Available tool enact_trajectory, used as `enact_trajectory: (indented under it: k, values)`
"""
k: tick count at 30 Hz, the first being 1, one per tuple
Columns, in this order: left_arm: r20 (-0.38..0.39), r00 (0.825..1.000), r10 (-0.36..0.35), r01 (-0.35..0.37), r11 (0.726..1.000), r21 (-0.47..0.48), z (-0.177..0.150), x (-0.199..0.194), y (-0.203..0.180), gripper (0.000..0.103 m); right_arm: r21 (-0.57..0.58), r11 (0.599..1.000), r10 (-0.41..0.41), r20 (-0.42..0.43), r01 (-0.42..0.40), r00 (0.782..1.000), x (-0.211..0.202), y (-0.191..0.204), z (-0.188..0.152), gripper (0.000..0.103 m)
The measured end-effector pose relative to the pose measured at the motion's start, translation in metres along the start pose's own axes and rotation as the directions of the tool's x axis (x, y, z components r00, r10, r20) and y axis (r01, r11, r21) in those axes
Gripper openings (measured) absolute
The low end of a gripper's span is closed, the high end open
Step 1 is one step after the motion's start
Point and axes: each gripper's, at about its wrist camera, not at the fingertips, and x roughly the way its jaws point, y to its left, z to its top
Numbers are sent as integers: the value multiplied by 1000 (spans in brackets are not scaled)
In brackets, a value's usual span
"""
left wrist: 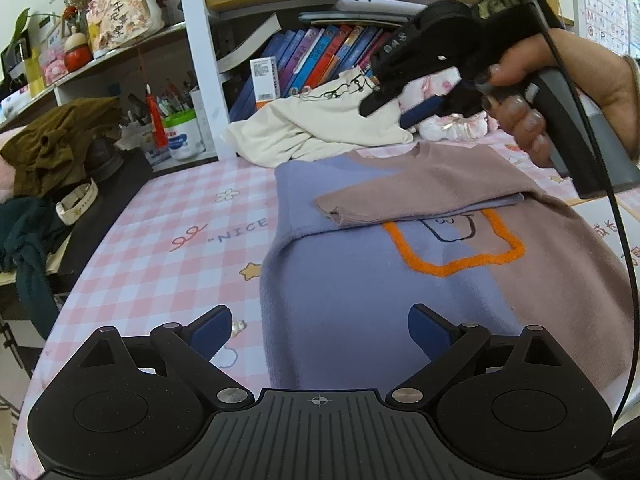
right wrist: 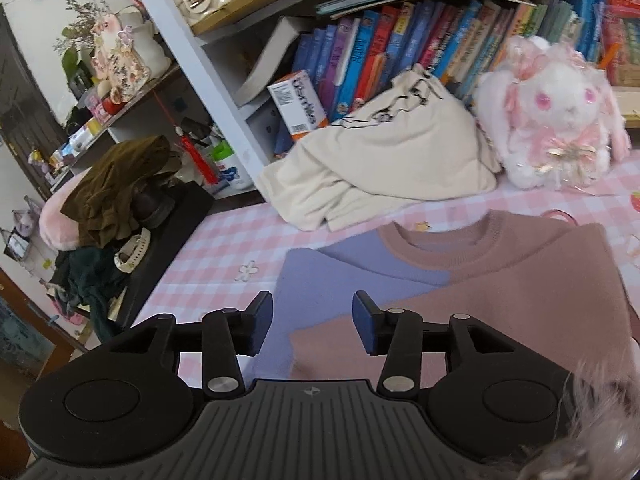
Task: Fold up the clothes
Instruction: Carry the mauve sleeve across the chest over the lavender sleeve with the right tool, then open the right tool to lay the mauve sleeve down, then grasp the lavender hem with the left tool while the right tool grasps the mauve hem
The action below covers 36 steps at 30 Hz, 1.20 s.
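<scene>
A lilac and dusty-pink sweater [left wrist: 360, 280] with an orange outline lies flat on the pink checked tablecloth [left wrist: 168, 248]; its pink sleeve [left wrist: 420, 196] is folded across the chest. My left gripper [left wrist: 320, 332] is open and empty, low over the sweater's lilac hem edge. My right gripper [right wrist: 312, 320] is open and empty above the sweater [right wrist: 500, 280] near its collar [right wrist: 440, 248]. In the left wrist view the right gripper [left wrist: 394, 108] hangs in the air above the far end of the sweater, held by a hand.
A crumpled cream garment [right wrist: 380, 168] and a plush bunny [right wrist: 560, 120] sit at the back against bookshelves [right wrist: 440, 40]. A pile of olive and dark clothes [left wrist: 60, 148] lies on a black stand at left. The cloth's left edge [left wrist: 80, 280] drops off.
</scene>
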Motion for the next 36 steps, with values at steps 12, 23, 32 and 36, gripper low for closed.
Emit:
enact_trajectory:
  k: [12,23,32,36]
  values:
    - [-52,998,-33,32,999,-12,-3,7,3,97,2,988,-151,-99,152,984,-52,-46,-68,50]
    - [-102,992,-72,71,997,-22,-4,13,4,97,-90,958,-282,-125,273,951,-114,-64,-133,67]
    - [-204,975,-87,66,992,-109,-15,11,23,97,-28,944,-328,-188,329,926,-164,-83,-170,68]
    - [-243,965,-100,66,987,-145,-23,10,31,97,19,931,-354,-210,366,911,-180,-91,-180,68]
